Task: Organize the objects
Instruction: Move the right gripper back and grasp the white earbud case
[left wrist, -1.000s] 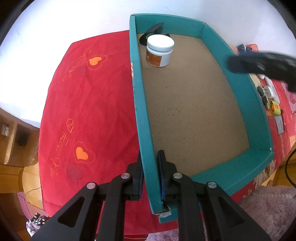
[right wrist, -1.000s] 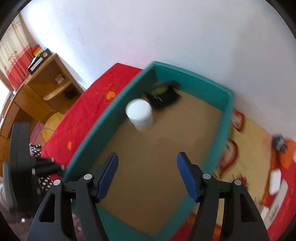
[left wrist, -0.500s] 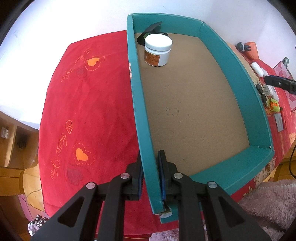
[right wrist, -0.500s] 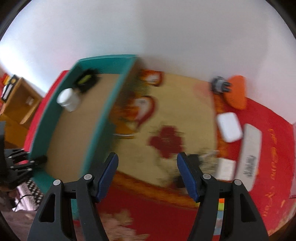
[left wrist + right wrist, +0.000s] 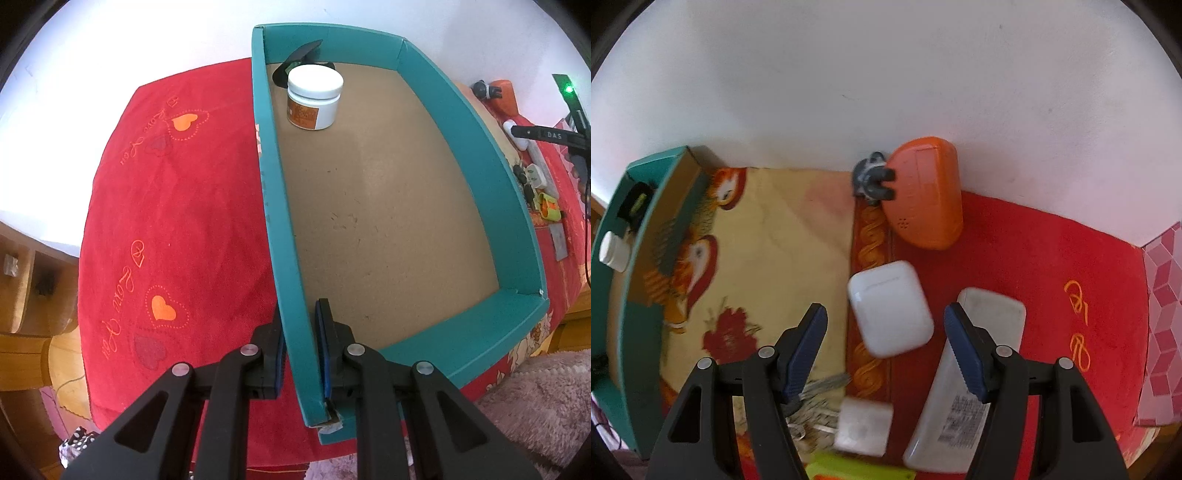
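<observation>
My left gripper [image 5: 300,345] is shut on the left wall of a teal box [image 5: 275,206] with a brown cardboard floor. A white jar [image 5: 314,96] and a black object [image 5: 301,59] sit in the box's far left corner. My right gripper [image 5: 886,345] is open and empty, hovering over a white earbud case [image 5: 889,307]. Around it lie an orange case [image 5: 925,197], a grey clip [image 5: 872,178], a long white device [image 5: 964,391], a small white charger [image 5: 863,426] and keys [image 5: 816,402]. The box shows at the left edge of the right wrist view [image 5: 631,332].
A red cloth with hearts [image 5: 177,229] covers the surface left of the box. A yellow patterned cloth [image 5: 768,258] lies between box and objects. White wall behind. A wooden shelf [image 5: 29,280] stands at far left, a pink rug [image 5: 532,406] below right.
My right gripper swung away from over the box to the right and now hovers above the white earbud case. The left gripper stayed clamped on the box wall.
</observation>
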`<state>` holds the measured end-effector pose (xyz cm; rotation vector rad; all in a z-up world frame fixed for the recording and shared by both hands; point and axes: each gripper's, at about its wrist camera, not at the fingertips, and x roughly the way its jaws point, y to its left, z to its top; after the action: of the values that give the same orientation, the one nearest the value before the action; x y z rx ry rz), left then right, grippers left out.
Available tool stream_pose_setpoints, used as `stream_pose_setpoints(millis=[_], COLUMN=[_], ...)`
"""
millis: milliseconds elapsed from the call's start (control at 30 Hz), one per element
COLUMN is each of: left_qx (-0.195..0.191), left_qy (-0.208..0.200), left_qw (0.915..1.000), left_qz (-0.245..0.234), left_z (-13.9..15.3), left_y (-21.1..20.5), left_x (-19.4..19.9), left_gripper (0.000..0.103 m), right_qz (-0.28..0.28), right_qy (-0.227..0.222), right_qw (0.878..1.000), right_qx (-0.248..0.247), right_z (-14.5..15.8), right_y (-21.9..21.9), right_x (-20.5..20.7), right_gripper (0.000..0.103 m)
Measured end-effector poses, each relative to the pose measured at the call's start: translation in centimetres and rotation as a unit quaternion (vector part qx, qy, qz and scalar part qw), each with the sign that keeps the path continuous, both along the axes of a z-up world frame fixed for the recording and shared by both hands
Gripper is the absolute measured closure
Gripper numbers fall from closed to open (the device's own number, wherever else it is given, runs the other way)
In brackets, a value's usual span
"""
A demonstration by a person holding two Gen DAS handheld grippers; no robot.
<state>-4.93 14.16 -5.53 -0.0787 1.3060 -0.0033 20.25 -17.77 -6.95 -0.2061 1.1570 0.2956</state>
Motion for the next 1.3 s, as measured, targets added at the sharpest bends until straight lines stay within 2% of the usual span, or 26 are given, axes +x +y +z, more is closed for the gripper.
stream_pose_setpoints(millis=[133, 333, 600, 667, 700, 767, 833, 1000, 1067, 1300], left_qx=[-0.001, -0.001, -0.001, -0.001, -0.002, -0.001, 0.0, 0.005, 0.007, 0.007], left_qy=[-0.001, -0.002, -0.002, -0.002, -0.002, -0.002, 0.0, 0.005, 0.007, 0.007], left_qw=[1.0, 1.0, 1.0, 1.0, 1.0, 1.0, 1.0, 0.9999, 0.9998, 0.9999], left_qz=[0.002, 0.002, 0.0, 0.0, 0.0, -0.001, -0.003, -0.013, -0.015, -0.014], left_z=[-0.1, -0.1, -0.1, -0.1, -0.1, -0.1, 0.0, -0.1, -0.1, -0.2], left_y=[-0.1, 0.0, 0.0, 0.0, 0.0, 0.0, -0.1, -0.4, -0.6, -0.7], left_x=[0.2, 0.0, 0.0, -0.1, -0.1, -0.2, -0.1, 0.3, 0.4, 0.6], left_gripper=[0.09, 0.089, 0.089, 0.089, 0.089, 0.089, 0.089, 0.089, 0.089, 0.089], right_qz=[0.005, 0.003, -0.005, -0.012, -0.014, -0.017, -0.02, -0.031, -0.037, -0.027], right_qy=[0.003, 0.023, 0.013, 0.01, 0.009, 0.008, 0.008, 0.01, 0.017, -0.005], right_qw=[1.0, 1.0, 1.0, 1.0, 1.0, 1.0, 1.0, 0.999, 0.999, 0.998], right_qx=[-0.009, 0.011, 0.016, 0.005, 0.005, 0.006, 0.006, 0.011, 0.031, 0.056], right_z=[-1.0, -2.3, -2.9, -3.0, -2.6, -2.0, -1.6, -1.0, -0.7, 2.2], right_y=[0.1, -0.1, -0.2, -0.2, 0.0, -0.3, -0.3, -0.2, -0.4, 0.3], right_x=[0.8, 2.0, 2.0, 1.5, 1.2, 0.6, 0.5, 0.7, 0.6, -1.3], right_gripper=[0.036, 0.036, 0.036, 0.04, 0.042, 0.054, 0.058, 0.058, 0.059, 0.059])
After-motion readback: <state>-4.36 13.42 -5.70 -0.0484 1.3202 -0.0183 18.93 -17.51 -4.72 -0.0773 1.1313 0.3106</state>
